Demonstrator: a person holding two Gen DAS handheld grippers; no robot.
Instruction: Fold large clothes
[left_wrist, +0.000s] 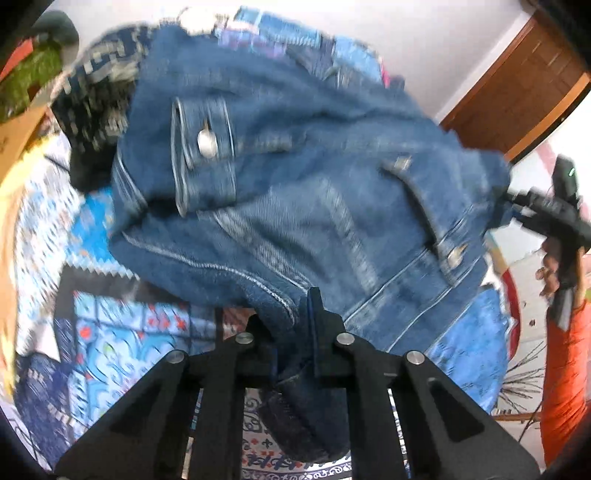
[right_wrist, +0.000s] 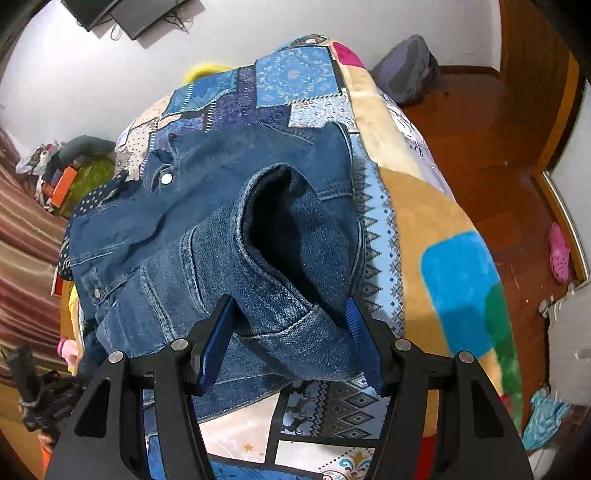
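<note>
A blue denim jacket (right_wrist: 207, 229) lies crumpled on a bed with a patchwork cover (right_wrist: 295, 77). In the right wrist view my right gripper (right_wrist: 290, 332) is open, its blue pads (right_wrist: 216, 339) on either side of a sleeve end (right_wrist: 291, 295) with a dark gaping opening. The left wrist view is blurred. There my left gripper (left_wrist: 291, 325) is shut on a fold of the jacket's (left_wrist: 295, 177) near edge, and the cloth hangs down behind the fingers. The right gripper (left_wrist: 554, 214), held in a hand, shows at that view's right edge beside the jacket.
A dark patterned garment (left_wrist: 92, 103) lies beyond the jacket. A fleece blanket (right_wrist: 443, 236) covers the bed's right side above a wooden floor (right_wrist: 491, 155) with a pink shoe (right_wrist: 559, 254) and a grey backpack (right_wrist: 410, 70). Clutter (right_wrist: 66, 173) is piled at the left.
</note>
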